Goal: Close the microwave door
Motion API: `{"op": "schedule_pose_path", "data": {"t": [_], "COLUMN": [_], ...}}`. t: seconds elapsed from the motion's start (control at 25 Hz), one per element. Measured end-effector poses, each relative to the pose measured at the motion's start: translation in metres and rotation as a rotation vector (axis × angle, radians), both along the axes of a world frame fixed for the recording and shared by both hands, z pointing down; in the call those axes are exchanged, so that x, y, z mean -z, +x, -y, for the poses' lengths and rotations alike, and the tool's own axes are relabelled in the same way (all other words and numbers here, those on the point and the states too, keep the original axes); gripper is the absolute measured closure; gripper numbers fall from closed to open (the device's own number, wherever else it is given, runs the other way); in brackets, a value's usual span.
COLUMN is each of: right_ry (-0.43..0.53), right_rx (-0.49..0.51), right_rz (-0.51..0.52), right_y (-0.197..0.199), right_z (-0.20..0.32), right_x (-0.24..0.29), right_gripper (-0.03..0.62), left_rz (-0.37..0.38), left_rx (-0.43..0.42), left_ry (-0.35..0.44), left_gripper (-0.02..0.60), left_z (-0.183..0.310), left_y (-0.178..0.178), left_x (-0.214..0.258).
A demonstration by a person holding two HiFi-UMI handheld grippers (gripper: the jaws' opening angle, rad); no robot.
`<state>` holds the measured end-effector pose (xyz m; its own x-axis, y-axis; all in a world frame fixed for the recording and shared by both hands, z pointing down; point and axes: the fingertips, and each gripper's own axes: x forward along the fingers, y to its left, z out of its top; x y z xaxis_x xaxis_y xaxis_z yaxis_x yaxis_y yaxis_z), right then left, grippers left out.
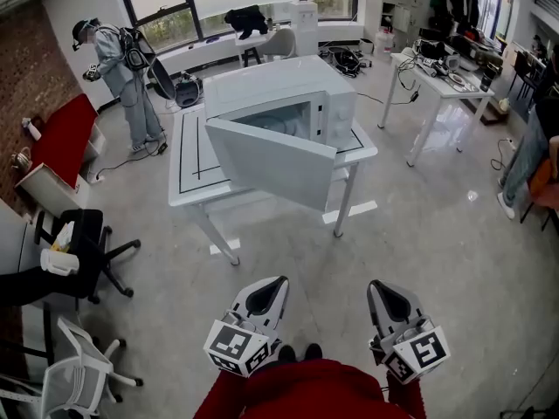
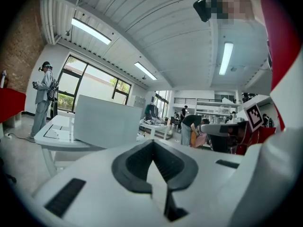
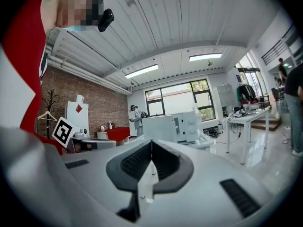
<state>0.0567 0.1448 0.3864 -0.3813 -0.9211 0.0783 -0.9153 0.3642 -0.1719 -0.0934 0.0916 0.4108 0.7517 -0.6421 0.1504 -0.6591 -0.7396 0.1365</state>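
Microwave door [image 1: 271, 160] stands swung open, angled out from the front of the white microwave [image 1: 288, 81], so part of the cavity shows behind it. Nothing touches it.

Nearest the camera, well short of the microwave, both grippers are held low over the glossy floor [image 1: 437, 251]. The left gripper [image 1: 278, 283] has its jaws clenched together and holds nothing; its own view shows the dark pads [image 2: 135, 162] meeting at the tip. The right gripper [image 1: 376, 285] is likewise clamped shut and empty, its pads [image 3: 137, 161] pressed together. Both point toward the microwave.

The microwave sits on a white table [image 1: 188, 160] marked with black lines, and the door's free edge reaches toward that table's front edge. Left of the microwave in the head view, a black office chair [image 1: 83, 243] stands on the floor. Right of the microwave and well apart from it is a second white table [image 1: 437, 90] covered with gear. Beyond the microwave, near the windows, a person [image 1: 122, 68] in grey stands.
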Motion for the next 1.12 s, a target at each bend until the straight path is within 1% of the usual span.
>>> {"op": "schedule_pose_path", "data": {"t": [0.16, 0.28, 0.4, 0.6, 0.68, 0.8, 0.84, 0.96, 1.12], "right_ry": [0.009, 0.021, 0.043, 0.028, 0.033, 0.076, 0.076, 0.034, 0.012], "right_rx": [-0.005, -0.003, 0.002, 0.016, 0.01, -0.003, -0.006, -0.023, -0.037], "right_rz": [0.018, 0.023, 0.059, 0.019, 0.036, 0.111, 0.115, 0.07, 0.091], "right_y": [0.012, 0.019, 0.022, 0.035, 0.039, 0.042, 0.044, 0.053, 0.055], "right_z": [-0.003, -0.004, -0.001, -0.007, -0.007, -0.005, -0.005, -0.005, -0.003], "right_x": [-0.001, 0.002, 0.015, 0.001, 0.003, 0.018, 0.019, 0.005, -0.002], "right_gripper": [0.581, 0.581, 0.581, 0.581, 0.581, 0.58, 0.58, 0.58, 0.58], "left_rz": [0.013, 0.03, 0.044, 0.054, 0.064, 0.07, 0.068, 0.083, 0.134], "left_rx": [0.007, 0.018, 0.044, 0.074, 0.084, 0.098, 0.101, 0.105, 0.09], "left_ry": [0.033, 0.074, 0.11, 0.157, 0.162, 0.149, 0.147, 0.158, 0.178], "left_gripper": [0.571, 0.571, 0.571, 0.571, 0.571, 0.571, 0.571, 0.571, 0.571], "left_z": [0.007, 0.015, 0.021, 0.023, 0.024, 0.027, 0.028, 0.029, 0.027], "left_y": [0.007, 0.012, 0.016, 0.022, 0.022, 0.022, 0.023, 0.028, 0.033], "left_x": [0.008, 0.018, 0.026, 0.039, 0.04, 0.038, 0.037, 0.038, 0.033]}}
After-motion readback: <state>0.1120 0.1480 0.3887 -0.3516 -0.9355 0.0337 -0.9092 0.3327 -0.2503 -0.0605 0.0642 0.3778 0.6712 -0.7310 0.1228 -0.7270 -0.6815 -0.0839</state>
